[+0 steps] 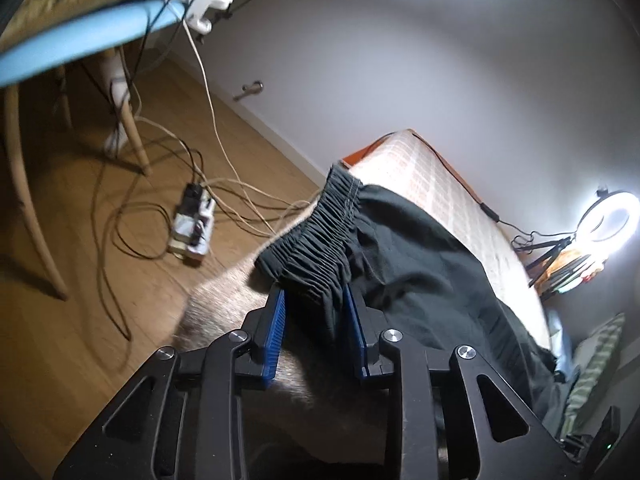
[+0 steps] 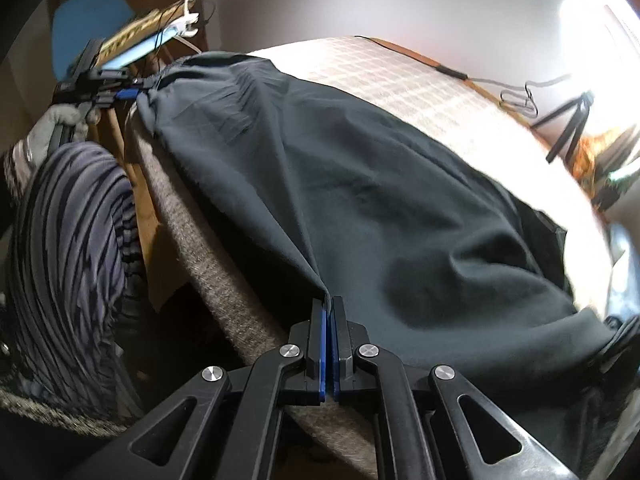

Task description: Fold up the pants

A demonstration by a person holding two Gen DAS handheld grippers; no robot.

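Dark green pants [image 2: 340, 184] lie spread across a bed with a checked cover [image 2: 400, 80]. In the left wrist view their gathered elastic waistband [image 1: 320, 232] is bunched between the blue pads of my left gripper [image 1: 314, 292], which is shut on it at the bed's near edge. The right wrist view shows that gripper [image 2: 126, 93] far left, held by a gloved hand [image 2: 60, 120]. My right gripper [image 2: 328, 304] is shut on a pinched fold at the pants' near edge, lifting it slightly. The pant legs trail off to the right.
A grey blanket edge [image 2: 208, 248] runs along the bed's near side. A person's striped trouser leg [image 2: 72, 232] stands to the left. On the wooden floor lie a power strip [image 1: 192, 224] and cables, under a blue chair [image 1: 60, 48]. A ring light [image 1: 610, 220] shines at right.
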